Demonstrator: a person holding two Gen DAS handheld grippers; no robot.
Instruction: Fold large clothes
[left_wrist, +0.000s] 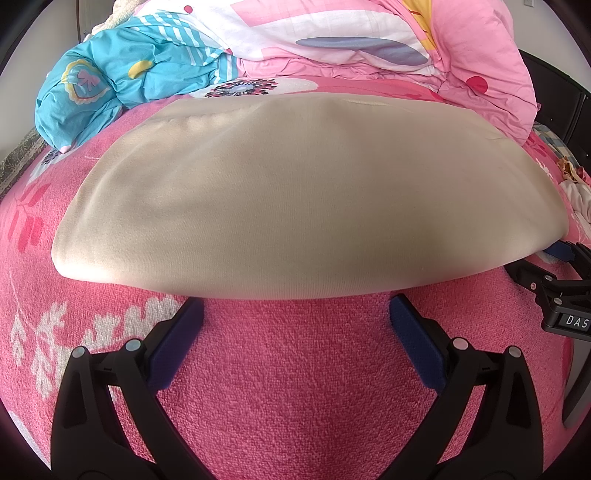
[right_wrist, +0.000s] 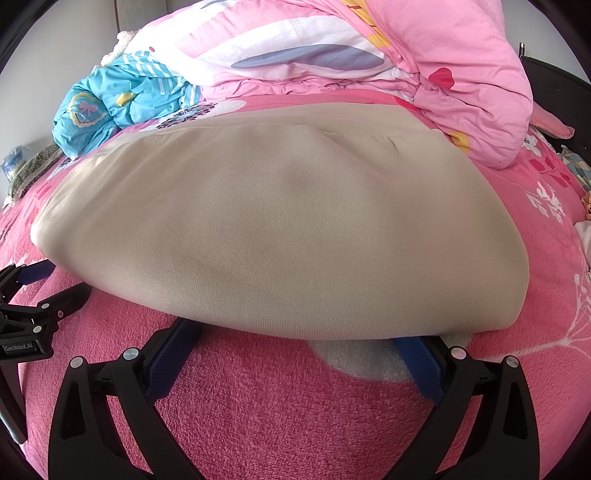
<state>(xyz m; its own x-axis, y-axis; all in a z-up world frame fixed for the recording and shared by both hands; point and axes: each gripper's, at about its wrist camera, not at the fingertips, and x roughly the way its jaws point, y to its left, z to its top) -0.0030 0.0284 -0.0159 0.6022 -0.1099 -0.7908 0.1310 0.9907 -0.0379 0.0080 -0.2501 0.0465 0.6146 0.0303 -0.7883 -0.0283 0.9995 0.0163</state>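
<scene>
1. Centrally, beige garment (left_wrist: 288, 206): smooth fine-knit cloth, folded into a broad rounded slab with a soft bulging near edge, lying flat on the bed.
2. Underneath, pink blanket (left_wrist: 295, 369): fluffy terry-like pile, bright pink, with white leaf and flower patterns woven toward the sides.
3. Behind, pink quilt (left_wrist: 461, 55): puffy, crumpled, printed with white, grey and yellow shapes, heaped against the garment's far edge.
4. Far left, turquoise bedding (left_wrist: 110, 88): thin, wrinkled cotton-like cloth, bunched in a lump, striped in white and printed with a heart shape.
5. Left gripper (left_wrist: 295, 314): black plastic arms with round silver rivets, blue ribbed fingers (left_wrist: 184, 325) spread wide apart, tips just at the garment's near edge, grasping nothing.
6. Right gripper (right_wrist: 303, 339): same black arms and blue textured fingers (right_wrist: 421, 362), likewise spread wide, tips tucked slightly beneath the garment's rounded near fold, clamping nothing.
7. Seen from the right wrist view, the left gripper's fingers beside the garment's left corner, resting on the blanket.
</scene>
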